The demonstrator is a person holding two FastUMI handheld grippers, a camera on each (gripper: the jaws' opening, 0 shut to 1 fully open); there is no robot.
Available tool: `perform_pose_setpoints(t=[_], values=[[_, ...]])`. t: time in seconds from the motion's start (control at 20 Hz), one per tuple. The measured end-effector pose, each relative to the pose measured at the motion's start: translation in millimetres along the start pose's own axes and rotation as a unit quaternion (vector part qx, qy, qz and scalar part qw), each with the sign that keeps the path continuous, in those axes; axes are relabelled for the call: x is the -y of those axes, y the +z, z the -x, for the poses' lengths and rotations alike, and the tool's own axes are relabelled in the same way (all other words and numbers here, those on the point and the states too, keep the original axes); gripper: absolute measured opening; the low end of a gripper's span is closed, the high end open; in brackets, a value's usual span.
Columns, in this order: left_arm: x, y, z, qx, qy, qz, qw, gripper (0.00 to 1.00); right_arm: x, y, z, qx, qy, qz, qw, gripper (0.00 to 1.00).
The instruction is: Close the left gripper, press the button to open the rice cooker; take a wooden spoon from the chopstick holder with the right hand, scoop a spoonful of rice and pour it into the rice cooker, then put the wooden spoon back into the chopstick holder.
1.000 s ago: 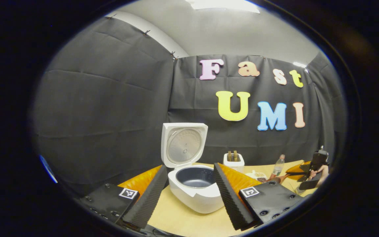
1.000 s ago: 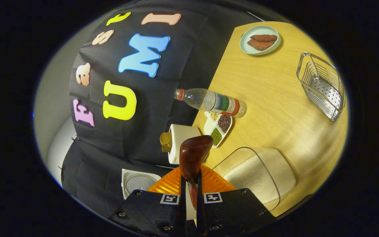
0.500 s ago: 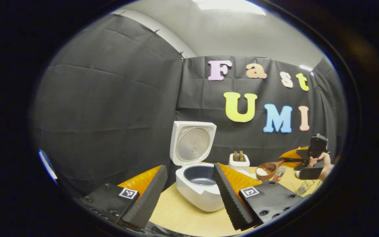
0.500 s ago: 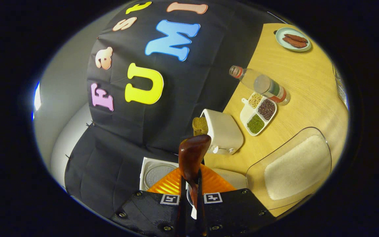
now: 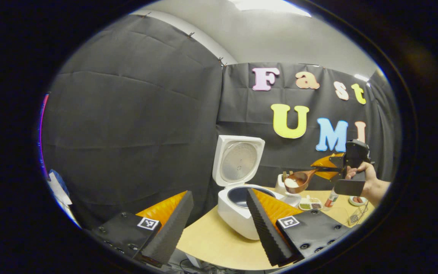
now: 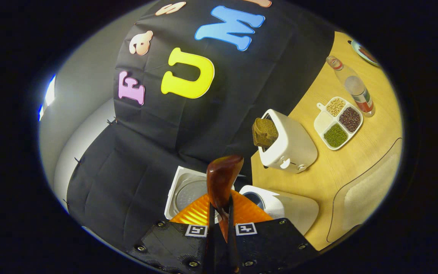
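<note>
Rice cooker (image 5: 242,207) sits wide open at the back of the wooden table (image 5: 211,243), its lid (image 5: 238,161) standing upright against the black booth wall and the dark inner pot exposed. Over to its right, the right gripper (image 5: 327,167), held by a hand (image 5: 363,177), is up in the air with the wooden spoon (image 5: 299,180) pinched between its fingers; there is a white heap of rice in the bowl of the spoon, which hangs just to the right of the cooker and above the table. From the right gripper view, the spoon (image 6: 221,179) juts straight out from the tightly clamped fingers, with the cooker (image 6: 280,205) below and a white toaster (image 6: 289,146) holding bread just beyond. A divided dish of beans (image 6: 338,121) and a bottle (image 6: 352,85) lie farther along the table. Left gripper (image 5: 219,224) hovers low in front of the cooker, fingers spread apart, grasping nothing.
</note>
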State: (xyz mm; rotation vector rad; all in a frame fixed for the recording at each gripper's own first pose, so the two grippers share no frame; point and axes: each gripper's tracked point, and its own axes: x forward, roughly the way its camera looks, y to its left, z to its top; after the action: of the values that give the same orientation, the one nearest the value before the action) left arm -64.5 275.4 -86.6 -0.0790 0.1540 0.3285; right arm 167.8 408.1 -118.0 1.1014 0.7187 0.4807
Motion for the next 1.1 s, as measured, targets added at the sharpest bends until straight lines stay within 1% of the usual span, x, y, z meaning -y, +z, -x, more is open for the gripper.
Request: perform_pose_setpoints(t=[0.1, 0.15, 0.4, 0.45, 0.5, 0.6, 0.65, 0.75, 0.8, 0.85, 0.9, 1.1], values=[[-3.8, -2.9, 1.5, -0.004, 0.007, -0.002, 1.000, 0.99, -9.3, -8.5, -15.3, -0.008, 0.005, 0.010, 1.000, 0.12], [-6.5, -3.3, 2.2, -0.004, 0.010, -0.004, 1.000, 0.98, -13.2, -13.5, -22.8, -0.010, 0.006, 0.017, 1.000, 0.12], [-22.9, -4.0, 8.9, -0.005, 0.028, -0.006, 1.000, 0.99, -13.1, -44.2, -58.6, -0.030, -0.006, 0.070, 0.997, 0.12], [-25.7, -5.2, 9.3, -0.006, 0.031, -0.008, 0.999, 0.98, -9.6, -52.3, -66.7, -0.036, -0.011, 0.088, 0.995, 0.12], [-27.9, -5.4, 10.7, -0.008, 0.035, -0.010, 0.999, 0.99, -4.5, -59.7, -74.8, -0.044, -0.018, 0.111, 0.993, 0.12], [-35.1, -10.8, 12.6, -0.014, 0.043, -0.013, 0.999, 0.97, 3.0, -72.8, -86.3, -0.054, -0.032, 0.156, 0.986, 0.12], [-39.5, -15.2, 14.8, -0.017, 0.047, -0.011, 0.999, 0.99, 4.5, -79.3, -90.7, -0.058, -0.035, 0.173, 0.983, 0.12], [-44.2, -17.0, 17.3, -0.019, 0.051, -0.008, 0.998, 0.99, 3.2, -92.6, -96.9, -0.068, -0.035, 0.207, 0.975, 0.13], [-45.1, -18.4, 18.0, -0.020, 0.052, -0.009, 0.998, 0.99, 3.2, -97.7, -99.2, -0.071, -0.035, 0.227, 0.971, 0.12], [-45.4, -19.2, 17.0, -0.020, 0.053, -0.011, 0.998, 0.98, 5.1, -100.6, -101.4, -0.072, -0.036, 0.250, 0.965, 0.12], [-44.6, -18.7, 16.2, -0.021, 0.052, -0.012, 0.998, 0.99, 6.0, -102.3, -102.8, -0.073, -0.038, 0.275, 0.958, 0.12], [-44.6, -21.7, 14.9, -0.024, 0.053, -0.006, 0.998, 0.97, 3.7, -107.6, -108.2, -0.067, -0.042, 0.373, 0.925, 0.12]])
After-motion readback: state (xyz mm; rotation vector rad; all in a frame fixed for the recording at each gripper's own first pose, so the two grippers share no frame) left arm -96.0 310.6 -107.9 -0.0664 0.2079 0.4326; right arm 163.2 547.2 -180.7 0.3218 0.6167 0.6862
